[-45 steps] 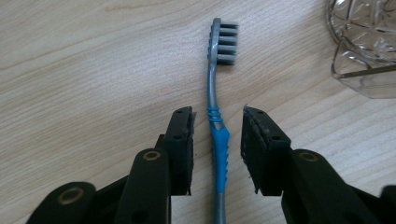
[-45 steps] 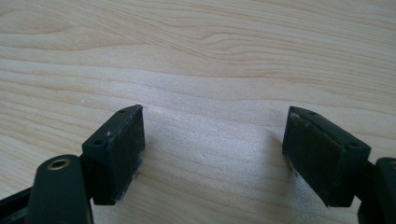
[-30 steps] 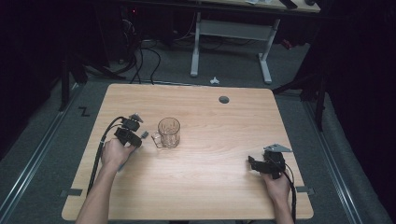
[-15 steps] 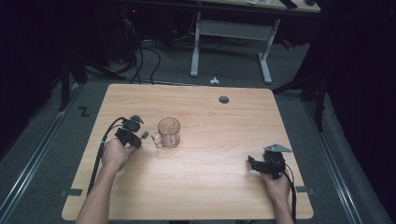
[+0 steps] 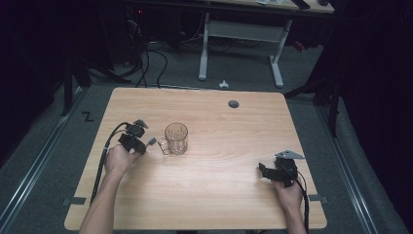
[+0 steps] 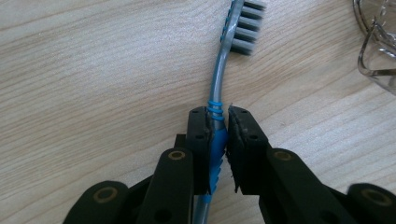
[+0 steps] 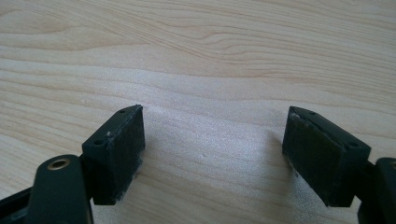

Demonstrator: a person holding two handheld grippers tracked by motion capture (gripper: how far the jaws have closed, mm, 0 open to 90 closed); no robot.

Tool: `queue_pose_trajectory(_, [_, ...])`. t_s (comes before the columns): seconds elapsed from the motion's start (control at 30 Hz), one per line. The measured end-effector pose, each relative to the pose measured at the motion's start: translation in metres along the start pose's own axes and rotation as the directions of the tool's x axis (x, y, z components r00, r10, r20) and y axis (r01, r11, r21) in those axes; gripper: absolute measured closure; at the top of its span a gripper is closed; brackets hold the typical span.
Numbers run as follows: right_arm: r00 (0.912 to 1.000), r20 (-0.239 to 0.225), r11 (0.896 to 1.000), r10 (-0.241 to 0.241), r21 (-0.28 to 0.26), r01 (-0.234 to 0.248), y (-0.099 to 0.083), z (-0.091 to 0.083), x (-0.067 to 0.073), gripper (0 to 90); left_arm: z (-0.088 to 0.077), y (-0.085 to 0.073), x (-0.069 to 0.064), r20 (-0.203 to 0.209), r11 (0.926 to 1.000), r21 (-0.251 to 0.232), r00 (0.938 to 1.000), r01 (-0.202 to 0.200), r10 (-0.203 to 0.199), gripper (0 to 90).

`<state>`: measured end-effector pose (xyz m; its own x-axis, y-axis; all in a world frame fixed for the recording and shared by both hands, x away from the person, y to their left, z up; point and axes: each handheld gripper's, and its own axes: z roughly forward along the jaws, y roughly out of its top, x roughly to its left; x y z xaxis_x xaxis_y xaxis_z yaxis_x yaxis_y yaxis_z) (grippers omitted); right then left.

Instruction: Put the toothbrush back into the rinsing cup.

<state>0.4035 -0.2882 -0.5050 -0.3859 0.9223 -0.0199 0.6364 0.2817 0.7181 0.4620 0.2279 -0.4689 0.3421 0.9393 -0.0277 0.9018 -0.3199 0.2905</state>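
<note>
Three cameras, one wooden table

My high camera looks forward and down from far above the near edge of the table (image 5: 219, 195). My other two ride on the grippers, very close to that table's wood. The left one also sees the glass mug (image 6: 378, 42), which the high camera shows too (image 5: 176, 138).

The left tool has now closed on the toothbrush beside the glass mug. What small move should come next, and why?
Probably lift the toothbrush slightly off the table. The left tool has just been closing and now clamps its handle, while the glass mug stands upright close by, so raising it first clears the rim.
</note>
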Motion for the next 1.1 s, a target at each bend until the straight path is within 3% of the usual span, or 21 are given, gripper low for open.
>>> queue_pose_trajectory(0.37, [1.0, 0.0, 1.0, 0.0, 0.0, 0.0, 0.0, 0.0, 0.0, 21.3, -0.008, -0.002, 0.0, -0.008, 0.9999, -0.015, 0.9999, -0.008, 0.008, 79.0])
queue_pose_trajectory(0.73, [1.0, 0.0, 1.0, 0.0, 0.0, 0.0, 0.0, 0.0, 0.0, 21.3, -0.029, -0.009, -0.002, -0.032, 0.998, -0.054, 0.999, -0.032, 0.03, 79.1])
queue_pose_trajectory(1.1, [1.0, 0.0, 1.0, 0.0, 0.0, 0.0, 0.0, 0.0, 0.0, 21.3, -0.053, -0.02, -0.004, -0.03, 0.9942, -0.099, 0.9987, -0.043, 0.04, 79.2])
